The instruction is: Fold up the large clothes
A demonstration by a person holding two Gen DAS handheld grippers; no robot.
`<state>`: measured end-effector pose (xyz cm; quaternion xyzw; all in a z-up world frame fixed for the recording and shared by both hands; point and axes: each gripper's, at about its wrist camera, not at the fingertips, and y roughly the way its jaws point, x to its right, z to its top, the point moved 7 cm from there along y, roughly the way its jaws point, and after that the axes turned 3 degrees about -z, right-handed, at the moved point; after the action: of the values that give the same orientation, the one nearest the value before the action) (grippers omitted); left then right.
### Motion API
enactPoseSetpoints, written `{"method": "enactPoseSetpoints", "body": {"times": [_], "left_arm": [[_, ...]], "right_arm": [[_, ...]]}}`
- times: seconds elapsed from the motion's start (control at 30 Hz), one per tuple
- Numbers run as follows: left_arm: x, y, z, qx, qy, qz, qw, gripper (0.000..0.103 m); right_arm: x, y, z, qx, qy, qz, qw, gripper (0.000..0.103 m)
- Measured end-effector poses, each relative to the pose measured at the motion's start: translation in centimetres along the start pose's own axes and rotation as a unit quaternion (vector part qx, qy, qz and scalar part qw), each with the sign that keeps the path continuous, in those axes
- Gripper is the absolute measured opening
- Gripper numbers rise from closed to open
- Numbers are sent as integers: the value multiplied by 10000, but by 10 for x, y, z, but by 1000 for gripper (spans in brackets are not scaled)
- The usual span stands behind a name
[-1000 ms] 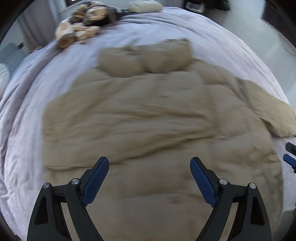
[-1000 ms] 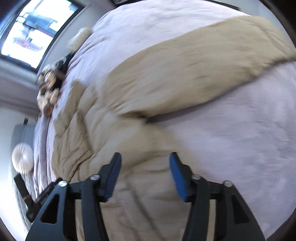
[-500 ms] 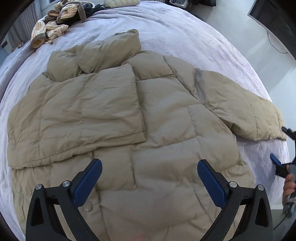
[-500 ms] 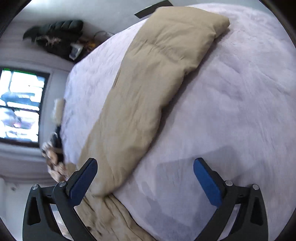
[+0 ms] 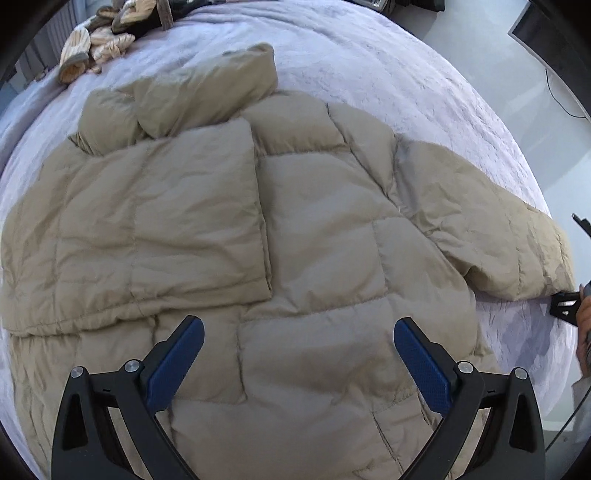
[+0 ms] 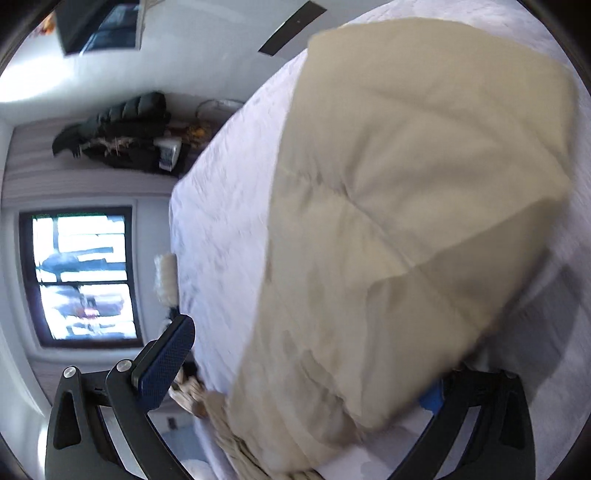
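A tan puffer jacket [image 5: 295, 229] lies flat on a lilac bed, hood toward the far side. Its left sleeve is folded across the body [image 5: 166, 221]. Its right sleeve [image 5: 491, 229] stretches out to the right. My left gripper [image 5: 299, 354] is open and empty, hovering over the jacket's lower part. My right gripper [image 6: 306, 369] is open, with the cuff end of the right sleeve [image 6: 406, 221] lying between its jaws; the sleeve covers the right finger. The right gripper also shows at the right edge of the left wrist view [image 5: 565, 306], at the sleeve's cuff.
The lilac bedspread [image 5: 369, 66] covers the bed. A heap of striped and dark clothes [image 5: 110, 33] lies at the far left corner. Off the bed to the right is pale floor [image 5: 554, 140]. In the right wrist view a window [image 6: 81, 277] and a dark jacket [image 6: 122, 129] are beyond the bed.
The right gripper has moved in onto the cuff end of the right sleeve, which now fills its view and lies between its open jaws. The left gripper has held over the jacket.
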<state>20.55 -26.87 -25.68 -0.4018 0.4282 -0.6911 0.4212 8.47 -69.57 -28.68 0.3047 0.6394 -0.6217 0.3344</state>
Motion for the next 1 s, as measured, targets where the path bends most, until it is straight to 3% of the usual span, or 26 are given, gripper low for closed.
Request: {"method": "enactPoseSetpoints", "body": {"times": [0.1, 0.13, 0.17, 0.2, 0.23, 0.27, 0.33, 0.5, 0.57, 0.63, 0.77, 0.9, 1.0], "left_arm": [[-7, -7, 6, 148, 40, 55, 9999, 103], [-12, -10, 8, 200, 35, 85, 9998, 103], [-18, -13, 10, 259, 4, 122, 9996, 103], [-26, -16, 13, 328, -57, 152, 9993, 103], [-31, -17, 15, 371, -106, 166, 9991, 103], [-37, -19, 18, 416, -161, 190, 9988, 103], [-52, -25, 22, 516, -263, 272, 9979, 103], [-96, -42, 28, 739, -574, 479, 9945, 103], [-115, -49, 29, 823, -730, 565, 9923, 103], [-135, -57, 29, 911, -879, 669, 9897, 103], [-175, -71, 25, 1085, -1192, 871, 9831, 103], [-216, -84, 15, 1205, -1499, 1082, 9754, 103], [-240, -90, 2, 1215, -1658, 1193, 9713, 103]], "right_arm": [[-19, 3, 0, 13, -416, -249, 9988, 99], [-25, 4, -1, -6, -565, -351, 9978, 87], [-29, 6, -1, -56, -660, -446, 9968, 58], [-33, 6, -2, -124, -738, -487, 9960, 42], [-40, 9, -5, -197, -828, -503, 9951, 11], [-48, 9, -8, -199, -964, -497, 9939, 6], [-72, 6, -18, -79, -1471, -556, 9875, 6], [-150, 8, -75, -34, -2866, -426, 9571, 6], [-187, 15, -114, -90, -3535, -278, 9350, 6], [-226, 26, -165, -163, -4357, -152, 8998, 6], [-266, 54, -272, -412, -5621, -40, 8261, 6], [-255, 91, -377, -790, -6405, -126, 7638, 6], [-225, 123, -428, -985, -6800, -398, 7255, 6]]}}
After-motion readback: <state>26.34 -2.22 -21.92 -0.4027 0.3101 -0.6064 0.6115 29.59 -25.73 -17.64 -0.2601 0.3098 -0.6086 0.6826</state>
